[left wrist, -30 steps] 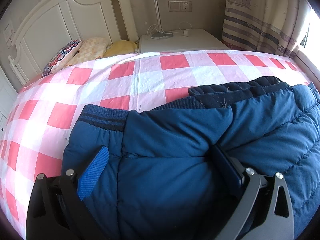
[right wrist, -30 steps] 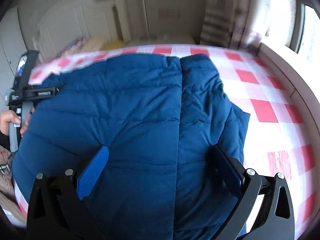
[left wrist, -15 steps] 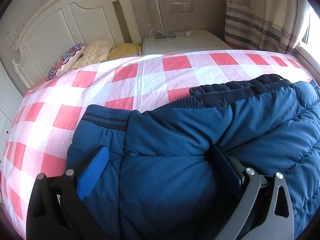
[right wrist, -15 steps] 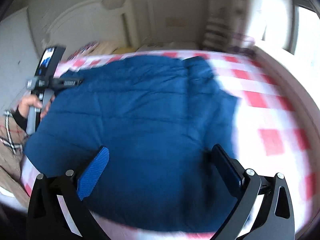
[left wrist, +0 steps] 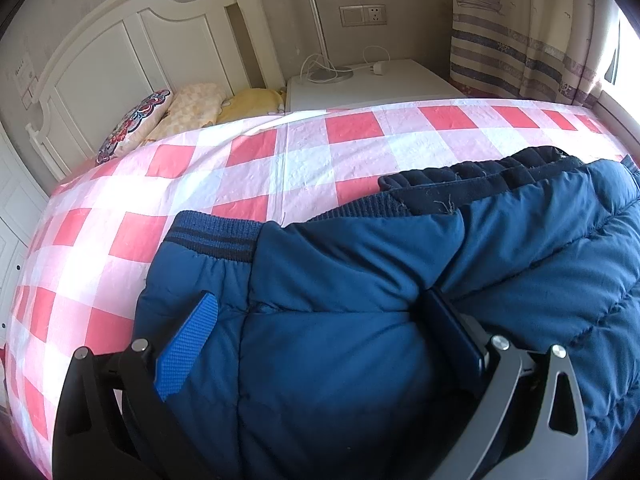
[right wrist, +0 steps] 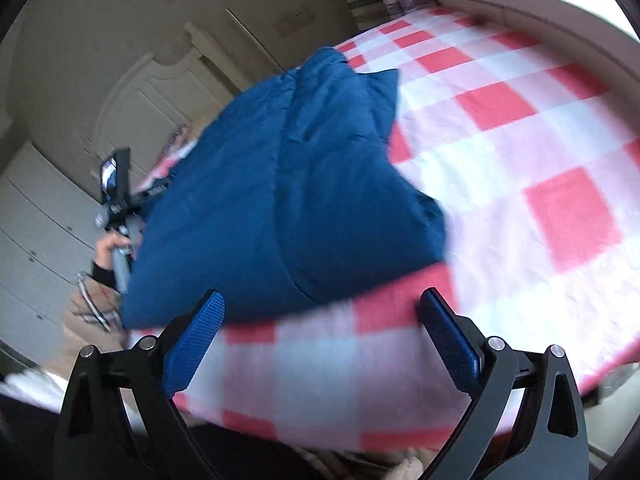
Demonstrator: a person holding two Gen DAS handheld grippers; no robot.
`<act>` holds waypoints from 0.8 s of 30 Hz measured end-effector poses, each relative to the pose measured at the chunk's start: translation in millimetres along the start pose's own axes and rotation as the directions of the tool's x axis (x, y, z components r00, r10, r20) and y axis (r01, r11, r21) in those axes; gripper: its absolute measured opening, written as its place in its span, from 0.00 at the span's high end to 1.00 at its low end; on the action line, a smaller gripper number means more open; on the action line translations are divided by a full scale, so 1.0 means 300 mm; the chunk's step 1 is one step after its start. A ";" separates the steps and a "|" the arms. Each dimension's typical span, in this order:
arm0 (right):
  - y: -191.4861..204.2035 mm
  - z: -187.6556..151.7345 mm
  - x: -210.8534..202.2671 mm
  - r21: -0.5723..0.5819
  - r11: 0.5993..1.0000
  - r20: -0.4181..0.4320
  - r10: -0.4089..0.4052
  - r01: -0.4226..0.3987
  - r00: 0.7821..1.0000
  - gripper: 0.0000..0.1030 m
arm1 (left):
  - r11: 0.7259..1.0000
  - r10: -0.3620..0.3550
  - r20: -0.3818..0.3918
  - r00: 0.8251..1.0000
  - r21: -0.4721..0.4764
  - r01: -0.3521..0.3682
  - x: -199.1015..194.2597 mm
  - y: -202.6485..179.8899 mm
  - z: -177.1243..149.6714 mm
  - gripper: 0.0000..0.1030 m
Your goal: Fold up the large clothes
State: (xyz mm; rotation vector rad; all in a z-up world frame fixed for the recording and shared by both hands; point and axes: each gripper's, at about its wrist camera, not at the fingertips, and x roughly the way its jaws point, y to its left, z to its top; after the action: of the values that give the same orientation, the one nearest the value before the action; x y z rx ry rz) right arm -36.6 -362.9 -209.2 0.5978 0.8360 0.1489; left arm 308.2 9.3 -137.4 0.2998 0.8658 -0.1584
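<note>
We're mid-fold on the blue padded jacket (left wrist: 360,340), which lies bundled on the pink-and-red checked bed sheet (left wrist: 248,168) near the bed's front edge. Left gripper (left wrist: 316,340): jaws spread wide, puffy fabric bulging up between them, nothing pinched; the ribbed cuff (left wrist: 212,236) sits just ahead of the left finger. Right gripper (right wrist: 320,336): also released, holding nothing, hovering off the jacket over bare sheet at the bed edge; that view is motion-blurred. Our read: one fold is laid down and both grippers are free. Next move likely calls for re-gripping an edge or corner and closing on the thick padding, which may spring back. No containers in view; only a white bedside cabinet (left wrist: 376,84) with a cable on top.
</note>
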 end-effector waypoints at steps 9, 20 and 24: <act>0.052 0.134 0.129 0.107 0.994 0.080 0.007 -0.016 0.997 0.06 | 1.000 -0.006 -0.004 1.000 -0.002 0.006 0.000 0.001 -0.001 0.02; 0.029 0.151 0.138 0.176 0.977 0.098 0.105 -0.121 0.990 0.20 | 1.000 -0.006 -0.002 1.000 0.000 0.006 0.003 -0.007 -0.004 0.02; 0.021 0.191 0.173 0.194 0.978 0.131 0.051 -0.076 0.990 0.23 | 1.000 0.001 -0.001 1.000 -0.001 -0.001 0.003 -0.010 -0.005 0.02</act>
State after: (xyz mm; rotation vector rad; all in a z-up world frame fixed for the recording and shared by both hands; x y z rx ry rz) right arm 40.8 -364.6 -209.8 0.8144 0.7151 0.0855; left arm 306.7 6.9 -139.6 0.2995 0.8666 -0.1568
